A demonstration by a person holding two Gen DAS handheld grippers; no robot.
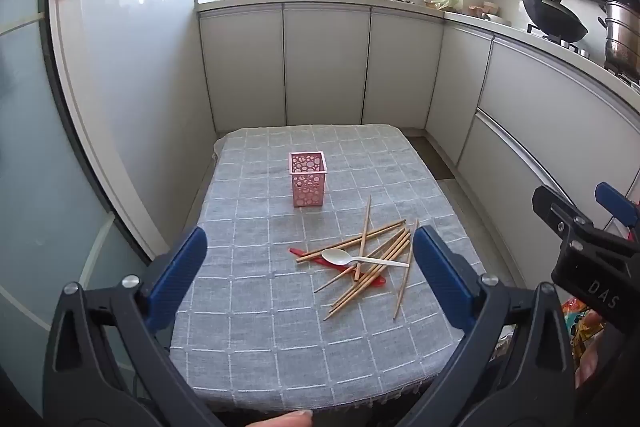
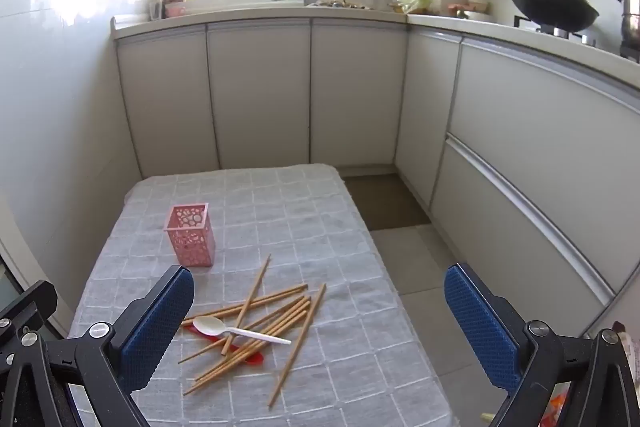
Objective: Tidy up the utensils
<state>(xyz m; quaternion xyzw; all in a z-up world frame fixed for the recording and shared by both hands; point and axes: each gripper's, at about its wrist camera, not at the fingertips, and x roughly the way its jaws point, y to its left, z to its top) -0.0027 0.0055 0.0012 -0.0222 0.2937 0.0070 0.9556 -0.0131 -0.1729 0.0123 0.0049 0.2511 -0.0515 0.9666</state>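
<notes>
A pink perforated holder (image 1: 307, 178) stands upright and empty on the grey checked tablecloth (image 1: 256, 327); it also shows in the right wrist view (image 2: 191, 235). Near it lies a loose pile of wooden chopsticks (image 1: 370, 261) with a white plastic spoon (image 1: 352, 258) on top and a red spoon (image 1: 340, 267) under them. The same pile (image 2: 276, 327), white spoon (image 2: 224, 327) and red spoon (image 2: 252, 357) show in the right wrist view. My left gripper (image 1: 310, 267) is open, empty, above the near part of the table. My right gripper (image 2: 320, 311) is open, empty, right of the pile.
The right gripper (image 1: 580, 227) shows at the right edge of the left wrist view. White kitchen cabinets (image 2: 260, 95) ring the table behind and to the right. A wok (image 2: 552, 7) and pots sit on the stove. Tiled floor (image 2: 420, 259) lies right of the table.
</notes>
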